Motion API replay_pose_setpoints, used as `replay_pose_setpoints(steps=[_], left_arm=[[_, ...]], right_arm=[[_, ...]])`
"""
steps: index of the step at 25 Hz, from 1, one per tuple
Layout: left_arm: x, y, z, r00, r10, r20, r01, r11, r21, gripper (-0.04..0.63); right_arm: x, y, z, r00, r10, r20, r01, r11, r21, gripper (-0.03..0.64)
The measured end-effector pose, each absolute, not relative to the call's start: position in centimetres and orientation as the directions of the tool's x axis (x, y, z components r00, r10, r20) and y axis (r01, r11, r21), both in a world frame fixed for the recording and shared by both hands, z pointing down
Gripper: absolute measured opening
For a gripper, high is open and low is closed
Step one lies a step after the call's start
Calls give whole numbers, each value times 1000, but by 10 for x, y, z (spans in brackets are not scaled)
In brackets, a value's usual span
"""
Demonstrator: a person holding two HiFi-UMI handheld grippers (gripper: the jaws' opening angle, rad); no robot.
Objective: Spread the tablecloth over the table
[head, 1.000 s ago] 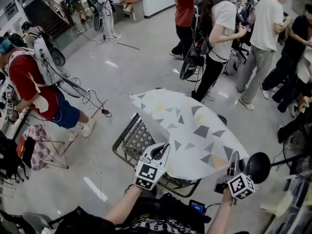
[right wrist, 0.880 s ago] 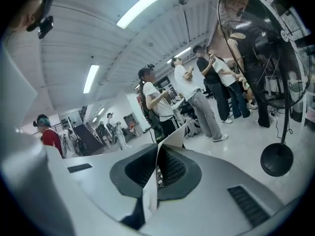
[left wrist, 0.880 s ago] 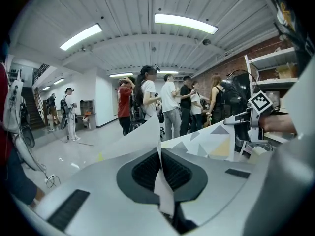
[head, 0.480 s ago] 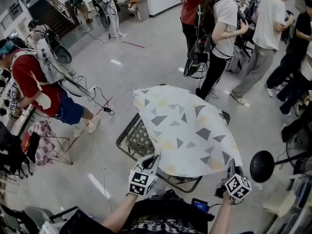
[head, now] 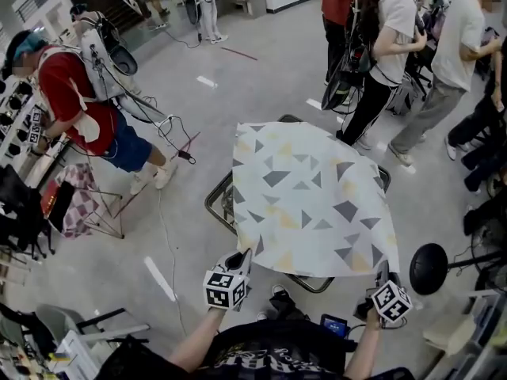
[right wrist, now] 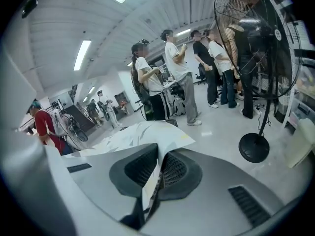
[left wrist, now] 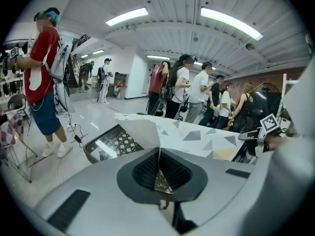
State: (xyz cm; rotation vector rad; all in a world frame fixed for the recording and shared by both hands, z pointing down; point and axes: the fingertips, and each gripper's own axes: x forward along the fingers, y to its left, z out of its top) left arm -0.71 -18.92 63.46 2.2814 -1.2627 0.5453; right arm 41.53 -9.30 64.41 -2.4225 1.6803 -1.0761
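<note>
The tablecloth [head: 309, 200], white with grey and yellow triangles, lies stretched out over a dark mesh-top table [head: 219, 206], whose rim shows at the left and near sides. My left gripper [head: 241, 259] is shut on the cloth's near left corner, which shows pinched between the jaws in the left gripper view [left wrist: 160, 180]. At the near right corner my right gripper [head: 383, 273] is shut on the cloth, with the edge running into its jaws [right wrist: 153, 180]. Both grippers are just off the table's near edge.
A floor fan with a round black base [head: 428, 269] stands close to my right gripper. Several people stand beyond the table at the back right. A person in a red shirt [head: 75, 101] is at the left, beside a folding rack [head: 75, 210] and floor cables.
The cloth has come down from billowing in the air and now lies flatter and wider over the table. Both grippers sank and drew back toward me, still holding their corners.
</note>
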Motion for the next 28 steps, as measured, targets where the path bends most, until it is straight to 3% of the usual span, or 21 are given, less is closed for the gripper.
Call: replay_pose_setpoints(steps=[7,15,21,23,25,28], left_arm=[[-28,-180,683,430,-625,651,-879,-456,142,18],[-39,-181,701,325,-601,730,-869,-494,-20,55],[-36,-172,714,229,-591,774,-891,-448,-78,66],[-35,-165,720,225,-562,796,-892,-448,-64,99],[-33,-156,723,229,-535,813,-883,-466,-58,268],[-34,-145,722,236,-536,810,-876,-479,-61,282]], right_arm=[[416,-96,665,160,-794,586,-805,-449,-388,38],[386,-87,681,283,-685,671,-915,-402,-24,60],[365,-72,704,354,-572,740,-935,-227,272,112],[364,-67,705,375,-559,740,-926,-192,325,171],[365,-61,702,397,-553,732,-917,-200,345,229],[359,-56,692,393,-584,711,-919,-230,319,230]])
